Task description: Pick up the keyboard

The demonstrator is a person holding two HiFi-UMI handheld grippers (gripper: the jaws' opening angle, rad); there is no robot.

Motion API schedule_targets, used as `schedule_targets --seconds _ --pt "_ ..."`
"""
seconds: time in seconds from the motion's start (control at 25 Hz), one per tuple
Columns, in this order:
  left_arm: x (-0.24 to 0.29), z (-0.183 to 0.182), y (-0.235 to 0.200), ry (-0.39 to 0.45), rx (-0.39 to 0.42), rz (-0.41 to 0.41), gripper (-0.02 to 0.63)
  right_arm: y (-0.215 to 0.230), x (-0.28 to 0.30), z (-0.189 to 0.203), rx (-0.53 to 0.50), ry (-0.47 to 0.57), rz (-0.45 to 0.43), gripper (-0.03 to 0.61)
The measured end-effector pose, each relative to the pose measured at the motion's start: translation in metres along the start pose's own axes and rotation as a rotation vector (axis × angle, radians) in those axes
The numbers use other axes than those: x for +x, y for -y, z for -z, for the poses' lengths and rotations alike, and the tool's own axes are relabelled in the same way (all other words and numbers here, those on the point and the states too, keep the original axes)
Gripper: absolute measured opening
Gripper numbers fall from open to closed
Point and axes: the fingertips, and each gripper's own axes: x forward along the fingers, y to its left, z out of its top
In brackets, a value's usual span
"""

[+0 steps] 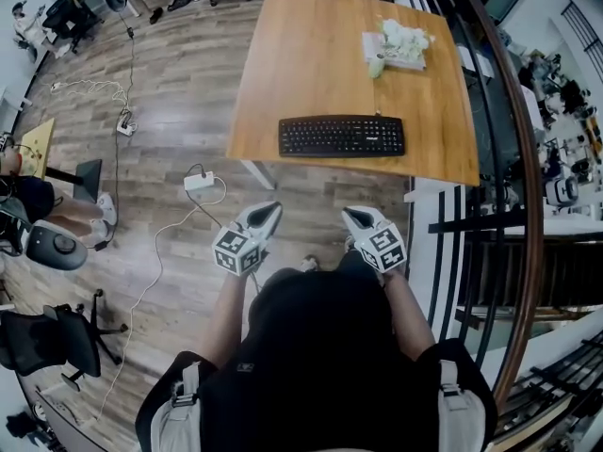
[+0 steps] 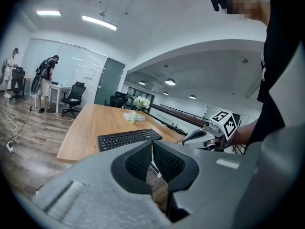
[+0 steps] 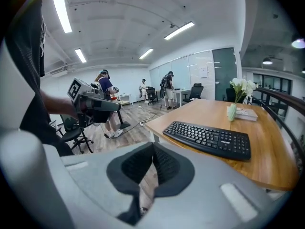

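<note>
A black keyboard [image 1: 341, 136] lies flat near the front edge of a wooden table [image 1: 301, 55]; it also shows in the left gripper view as the keyboard [image 2: 128, 139] and in the right gripper view as the keyboard [image 3: 208, 139]. Both grippers hover over the floor, short of the table. My left gripper [image 1: 273, 211] is shut and empty, below the keyboard's left end. My right gripper [image 1: 347, 214] is shut and empty too, below the keyboard's middle. Each pair of jaws meets with nothing between them.
A small vase of white flowers [image 1: 403, 40] stands on a book [image 1: 391, 53] at the table's far right. A dark curved railing [image 1: 513, 158] runs along the right. Cables and a power strip [image 1: 199, 181] lie on the wood floor; office chairs [image 1: 57, 337] stand at left.
</note>
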Motion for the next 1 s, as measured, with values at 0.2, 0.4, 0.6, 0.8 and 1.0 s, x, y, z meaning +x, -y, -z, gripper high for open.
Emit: schedule_targets --seconds 0.2,0.4,0.6,0.8,1.0 --pt "-0.002 0.000 -0.010 -0.004 0.001 -0.045 0.017 0.009 0.010 -0.012 -0.006 0.020 -0.016 0.003" --pt "0.008 -0.006 -0.012 -0.004 -0.002 -0.082 0.017 0.026 0.009 -0.012 0.002 0.013 -0.042 0.003" --pt "0.026 -0.013 -0.013 -0.010 -0.005 -0.109 0.017 0.053 0.012 -0.011 0.021 0.015 -0.058 0.003" --pt "0.040 -0.018 -0.014 -0.019 -0.020 -0.149 0.017 0.077 0.016 -0.015 0.019 0.007 -0.088 0.003" --pt "0.065 -0.025 -0.012 -0.022 -0.033 -0.176 0.017 0.104 0.021 -0.020 0.013 0.009 -0.123 0.003"
